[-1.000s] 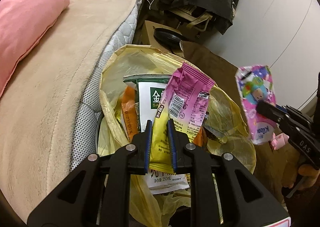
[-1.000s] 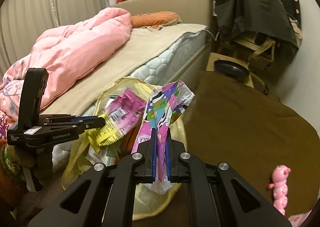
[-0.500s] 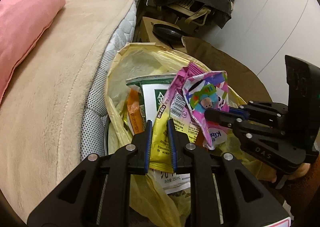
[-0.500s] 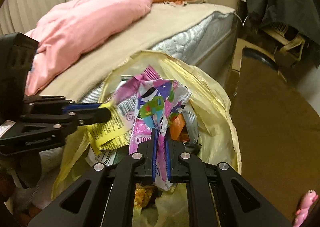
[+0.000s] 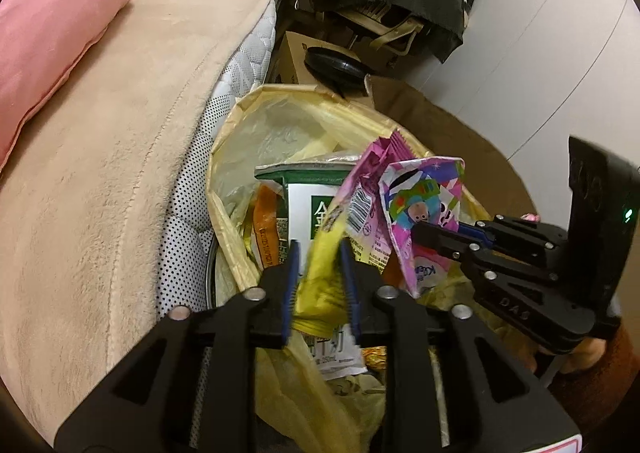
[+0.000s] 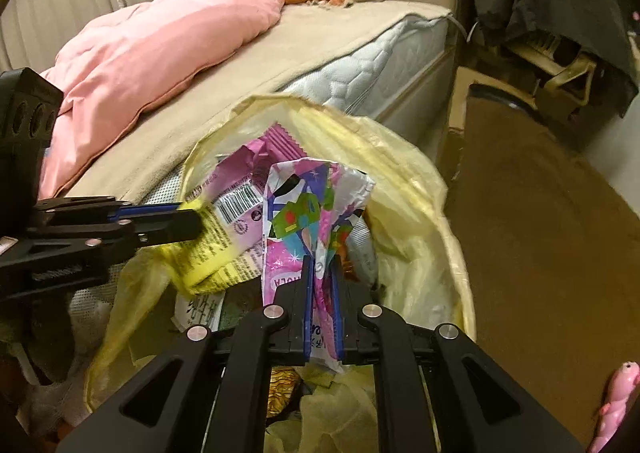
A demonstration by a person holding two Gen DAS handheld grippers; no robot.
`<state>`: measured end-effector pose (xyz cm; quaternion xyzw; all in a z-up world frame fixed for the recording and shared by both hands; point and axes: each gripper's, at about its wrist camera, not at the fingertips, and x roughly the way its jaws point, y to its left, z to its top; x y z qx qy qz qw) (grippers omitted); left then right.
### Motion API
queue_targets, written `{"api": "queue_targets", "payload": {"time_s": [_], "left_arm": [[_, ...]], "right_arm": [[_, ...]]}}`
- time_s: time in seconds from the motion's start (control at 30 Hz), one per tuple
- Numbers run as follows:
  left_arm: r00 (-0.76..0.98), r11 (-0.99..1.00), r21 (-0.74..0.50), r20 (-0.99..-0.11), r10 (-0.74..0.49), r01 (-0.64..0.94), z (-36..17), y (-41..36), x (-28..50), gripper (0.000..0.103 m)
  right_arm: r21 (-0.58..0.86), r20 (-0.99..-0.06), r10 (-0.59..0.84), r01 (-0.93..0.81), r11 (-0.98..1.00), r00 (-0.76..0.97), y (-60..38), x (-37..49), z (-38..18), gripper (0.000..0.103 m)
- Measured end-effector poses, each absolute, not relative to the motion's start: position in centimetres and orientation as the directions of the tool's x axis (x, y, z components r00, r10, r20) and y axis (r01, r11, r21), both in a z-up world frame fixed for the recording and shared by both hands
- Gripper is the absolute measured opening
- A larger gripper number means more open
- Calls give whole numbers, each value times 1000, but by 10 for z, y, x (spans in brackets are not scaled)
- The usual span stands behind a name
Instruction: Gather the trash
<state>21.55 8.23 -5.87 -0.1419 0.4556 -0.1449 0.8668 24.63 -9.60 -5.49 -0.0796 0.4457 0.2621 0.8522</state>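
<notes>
Fingers (image 5: 289,285) of the left gripper (image 5: 318,285) have just been opening; a gap shows on each side of the yellow-and-pink wrapper (image 5: 324,285) blurred between them, so the pads no longer press it. Left of them runs a bed (image 5: 120,157) with a pink quilt (image 5: 52,21). Beyond and below the tips gapes a yellow trash bag (image 5: 244,141), with a green-and-white carton (image 5: 308,213) inside, just past the tips. Right of the wrapper, the right gripper (image 6: 322,281) has also just been opening, though only slightly; its blue pads flank a colourful cartoon wrapper (image 6: 304,213) that stands between them over the bag's mouth, and I cannot tell whether they still pinch it. Far right of these fingers, a pink toy (image 6: 614,405) lies on the brown floor (image 6: 552,237).
</notes>
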Motion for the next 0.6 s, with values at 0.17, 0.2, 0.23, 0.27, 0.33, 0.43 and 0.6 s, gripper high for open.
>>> {"api": "queue_targets", "payload": {"time_s": [0.17, 0.2, 0.23, 0.27, 0.33, 0.43, 0.6], "left_arm": [[604, 909, -405, -703, -375, 93, -38, 97, 201, 43], [615, 911, -403, -698, -367, 86, -33, 99, 199, 44], [629, 913, -400, -692, -355, 76, -28, 102, 195, 46], [639, 917, -395, -689, -342, 66, -23, 103, 192, 48], [663, 930, -364, -685, -302, 47, -12, 105, 182, 57], [692, 953, -303, -682, -236, 26, 3, 100, 166, 61], [726, 977, -212, -668, -165, 27, 17, 77, 129, 65]], "right_arm": [[78, -769, 375, -506, 859, 518, -105, 234, -40, 37], [70, -765, 367, -499, 864, 529, -107, 231, -37, 39], [69, -762, 365, -493, 867, 535, -109, 229, -34, 41], [72, -758, 365, -486, 871, 541, -112, 227, -30, 41], [92, -743, 372, -465, 880, 557, -120, 218, -21, 42], [117, -716, 383, -440, 890, 584, -132, 200, -6, 42], [143, -674, 382, -396, 907, 632, -152, 151, 17, 52]]}}
